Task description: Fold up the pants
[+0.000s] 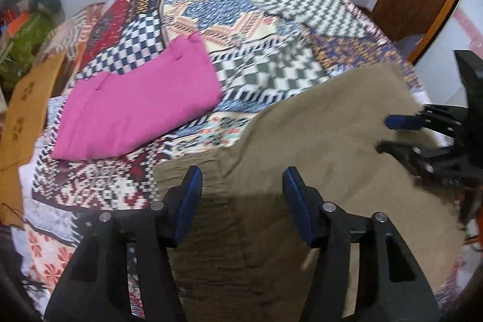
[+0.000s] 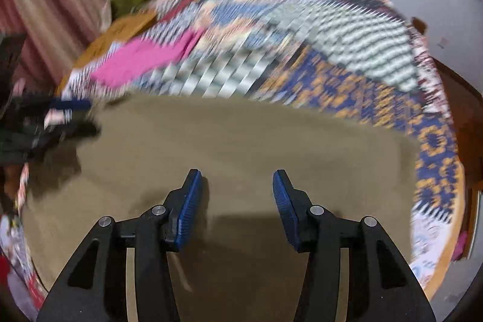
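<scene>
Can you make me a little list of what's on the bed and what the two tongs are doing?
surface: bed with patchwork bedspread
being folded: khaki pants, spread flat
already folded: pink pants, lying apart from the khaki ones
left tongs: open, over the khaki pants, holding nothing
right tongs: open, over the khaki pants, holding nothing
note: right view is blurred

Matt khaki pants, seemingly woven cotton cloth

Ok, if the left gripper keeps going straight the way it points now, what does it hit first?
Most likely the khaki pants: the left gripper has its jaws open right over that cloth. The pink folded garment lies further off to the left, outside that line. Depth is unclear.
</scene>
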{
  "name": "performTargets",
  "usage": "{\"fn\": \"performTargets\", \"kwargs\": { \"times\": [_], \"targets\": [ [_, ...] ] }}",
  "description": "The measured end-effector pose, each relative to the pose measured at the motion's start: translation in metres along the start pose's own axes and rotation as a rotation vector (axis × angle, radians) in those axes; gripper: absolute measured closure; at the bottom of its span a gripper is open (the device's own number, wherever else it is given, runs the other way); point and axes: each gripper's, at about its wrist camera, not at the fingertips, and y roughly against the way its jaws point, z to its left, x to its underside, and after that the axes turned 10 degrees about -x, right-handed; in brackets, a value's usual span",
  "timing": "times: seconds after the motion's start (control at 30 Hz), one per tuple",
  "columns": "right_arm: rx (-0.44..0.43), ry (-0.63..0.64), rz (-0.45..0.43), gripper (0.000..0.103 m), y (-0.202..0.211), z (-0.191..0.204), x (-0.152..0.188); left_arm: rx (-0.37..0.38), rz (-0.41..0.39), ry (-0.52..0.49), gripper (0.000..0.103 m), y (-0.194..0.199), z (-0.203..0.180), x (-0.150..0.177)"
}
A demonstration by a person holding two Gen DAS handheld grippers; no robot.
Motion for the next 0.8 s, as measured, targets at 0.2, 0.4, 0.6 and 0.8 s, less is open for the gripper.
{"fn": "performTargets", "kwargs": {
  "times": [0.2,0.4,0.6,0.8],
  "targets": [
    [0.014,-0.03,-0.009,0.058,0.018,0.0,0.027,-0.018,-0.013,0.021,0.034,-0.004,0.019,0.012],
    [0.066,-0.074,-0.015,0.057,0.041,-0.003,0.059,-0.005,-0.001,0.086,0.034,0.002,0.033,0.02],
    [0.11,-0.122,-0.04,0.056,0.053,-0.002,0.075,-0.069,-0.075,0.063,0.034,0.038,0.027,0.023],
    [0.135,-0.123,-0.084,0.056,0.07,0.008,0.072,-0.043,-0.16,0.098,0.033,0.089,0.033,0.03]
  ]
}}
